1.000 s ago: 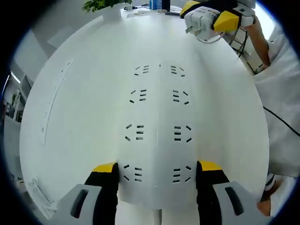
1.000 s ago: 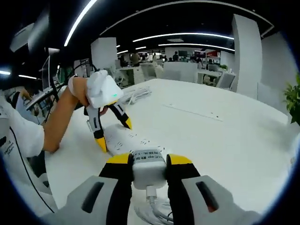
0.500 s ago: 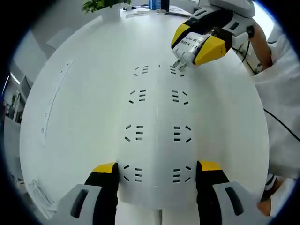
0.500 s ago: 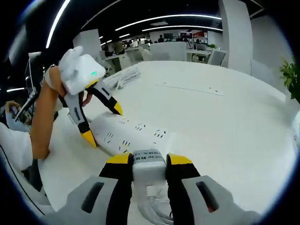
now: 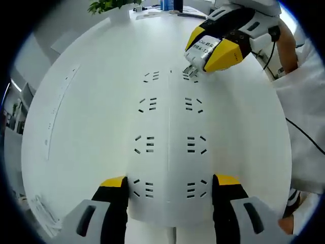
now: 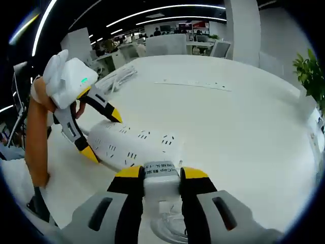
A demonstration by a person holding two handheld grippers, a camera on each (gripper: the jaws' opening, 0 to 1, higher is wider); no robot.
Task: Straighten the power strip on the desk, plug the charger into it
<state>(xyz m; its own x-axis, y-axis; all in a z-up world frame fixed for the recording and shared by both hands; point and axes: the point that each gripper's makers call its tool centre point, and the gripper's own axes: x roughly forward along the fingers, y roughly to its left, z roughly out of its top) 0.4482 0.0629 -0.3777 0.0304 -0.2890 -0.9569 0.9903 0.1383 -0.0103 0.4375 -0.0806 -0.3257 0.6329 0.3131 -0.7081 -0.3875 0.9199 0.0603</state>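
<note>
At the far end of the power strip (image 5: 169,152), your right hand-held gripper (image 5: 212,47) clamps the charger (image 5: 199,52), prongs just above a socket; the left hand-held gripper (image 5: 170,187) straddles the strip's near end on the desk (image 5: 91,101). Tilted prongs could jam or skid the strip.

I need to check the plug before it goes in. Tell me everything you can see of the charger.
The charger is a small white block, plastic by its look, with a grey printed label on its top face. The right gripper is shut on its sides, and a white cable leaves its rear in coils. In the left gripper view its metal prongs point down at a far socket of the power strip; whether they have entered is unclear.
</note>
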